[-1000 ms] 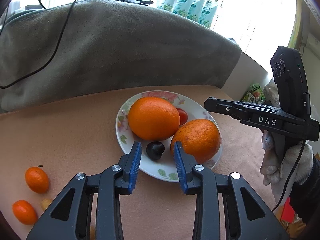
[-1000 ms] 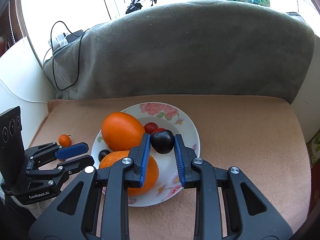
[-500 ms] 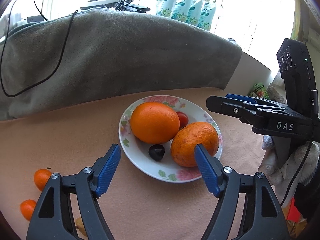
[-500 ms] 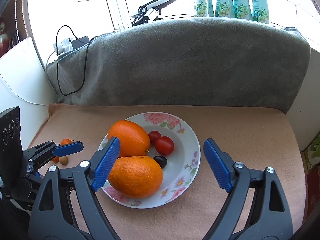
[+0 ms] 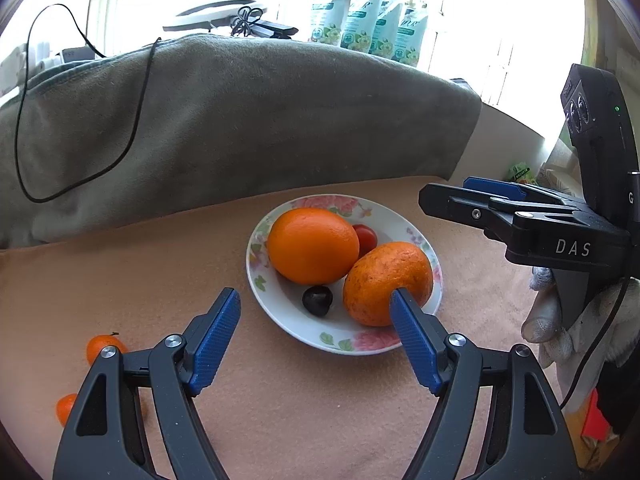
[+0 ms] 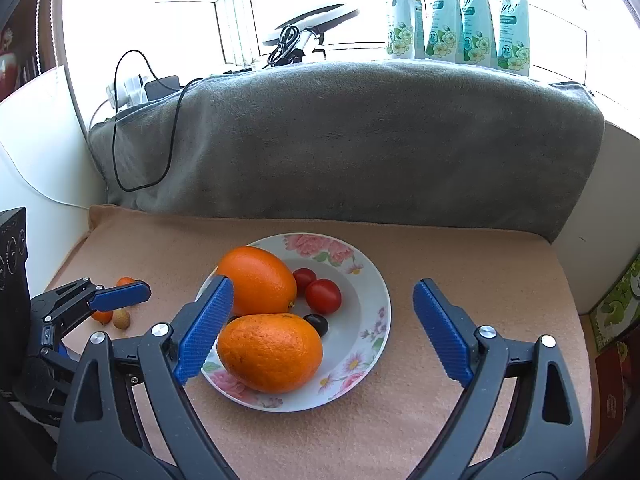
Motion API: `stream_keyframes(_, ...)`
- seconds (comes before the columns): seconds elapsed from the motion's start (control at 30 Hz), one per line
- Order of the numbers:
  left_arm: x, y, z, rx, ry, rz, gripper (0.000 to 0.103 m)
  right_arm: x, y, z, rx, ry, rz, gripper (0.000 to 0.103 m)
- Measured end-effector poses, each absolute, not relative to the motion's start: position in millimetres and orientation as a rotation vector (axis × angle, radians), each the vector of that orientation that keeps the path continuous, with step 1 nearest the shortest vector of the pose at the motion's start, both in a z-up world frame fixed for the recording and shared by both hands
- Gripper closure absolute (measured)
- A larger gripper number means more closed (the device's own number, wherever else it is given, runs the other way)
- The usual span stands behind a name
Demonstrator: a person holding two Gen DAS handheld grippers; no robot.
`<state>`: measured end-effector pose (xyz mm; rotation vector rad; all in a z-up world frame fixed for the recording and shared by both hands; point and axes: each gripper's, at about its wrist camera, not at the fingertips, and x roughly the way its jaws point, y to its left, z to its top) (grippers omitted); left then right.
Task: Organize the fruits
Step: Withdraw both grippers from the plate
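A floral plate [image 5: 416, 236] [image 6: 372, 276] on the tan cloth holds two big oranges [image 5: 312, 245] [image 6: 270, 352], red cherry tomatoes [image 6: 323, 296] and a dark grape [image 5: 317, 300]. Small kumquats [image 5: 100, 348] [image 6: 125, 281] lie on the cloth to the left. My left gripper [image 5: 316, 320] is open and empty, just in front of the plate. My right gripper [image 6: 320, 316] is open and empty, above the plate's near side. The right gripper also shows at the right edge of the left wrist view [image 5: 500, 204].
A grey blanket [image 6: 360, 140] with a black cable [image 5: 132, 128] rises behind the cloth. Several detergent pouches [image 6: 456, 12] stand on the window sill. A pale small fruit [image 6: 121, 319] lies by the kumquats. The cloth drops off at the right edge.
Both grippers opened wide and drew back from the plate. The dark grape the left held and the fruit the right held now lie on the plate.
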<state>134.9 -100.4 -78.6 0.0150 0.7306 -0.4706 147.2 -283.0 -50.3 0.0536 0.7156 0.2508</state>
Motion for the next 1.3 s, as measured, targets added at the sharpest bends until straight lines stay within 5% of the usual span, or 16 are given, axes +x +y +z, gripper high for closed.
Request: stream_keyframes(1.3,98.5,66.0,-67.0,-0.102,0.685,-0.199,0.026,95.2,-193.4,-27.0,0.016,0.678,0.433,0.002)
